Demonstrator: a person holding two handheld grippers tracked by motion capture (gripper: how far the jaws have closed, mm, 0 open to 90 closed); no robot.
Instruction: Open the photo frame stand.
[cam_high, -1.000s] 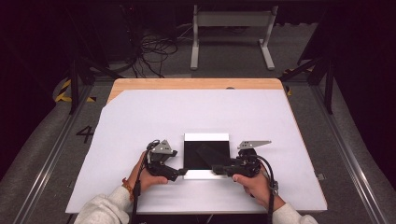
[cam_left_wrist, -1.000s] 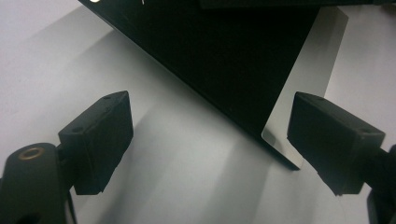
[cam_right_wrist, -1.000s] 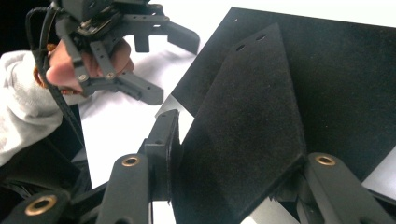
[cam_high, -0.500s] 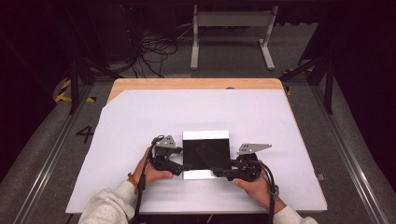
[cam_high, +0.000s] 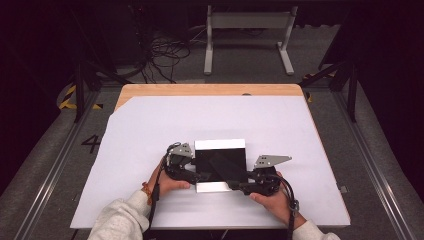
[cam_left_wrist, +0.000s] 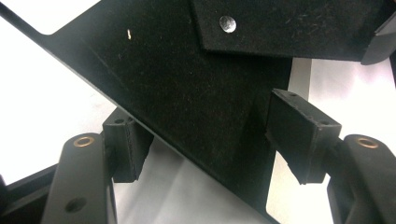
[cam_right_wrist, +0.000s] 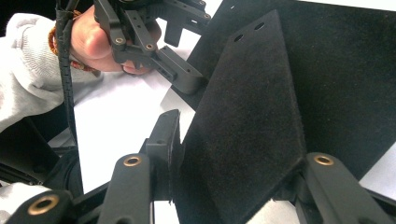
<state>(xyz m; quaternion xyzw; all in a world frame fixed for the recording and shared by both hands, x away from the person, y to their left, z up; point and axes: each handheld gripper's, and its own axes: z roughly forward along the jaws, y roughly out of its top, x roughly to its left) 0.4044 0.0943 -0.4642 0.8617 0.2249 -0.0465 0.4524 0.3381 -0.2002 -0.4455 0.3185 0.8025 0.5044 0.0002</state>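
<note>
I see flat black felt-lined tray (cam_high: 220, 160) on white counter (cam_high: 300, 130); my right tool (cam_right_wrist: 233, 186) pinching stiff felt flap (cam_right_wrist: 247, 126); left tool (cam_left_wrist: 205, 140) closing around tray edge, not yet pressing

Black board (cam_left_wrist: 187, 102): matt, felt-like, lint-flecked; small shiny metal rivet (cam_left_wrist: 227, 23). Bench (cam_high: 210, 90): pale wood edge under smooth matt white sheet (cam_high: 150, 130). Pads (cam_left_wrist: 299, 133): rough rubbery black.

I see a white sheet (cam_high: 150, 150) covering the wooden table (cam_high: 200, 90) mid-frame, cables (cam_high: 167, 52) on the floor upper left, and a metal stand (cam_high: 247, 30) at top centre.
</note>
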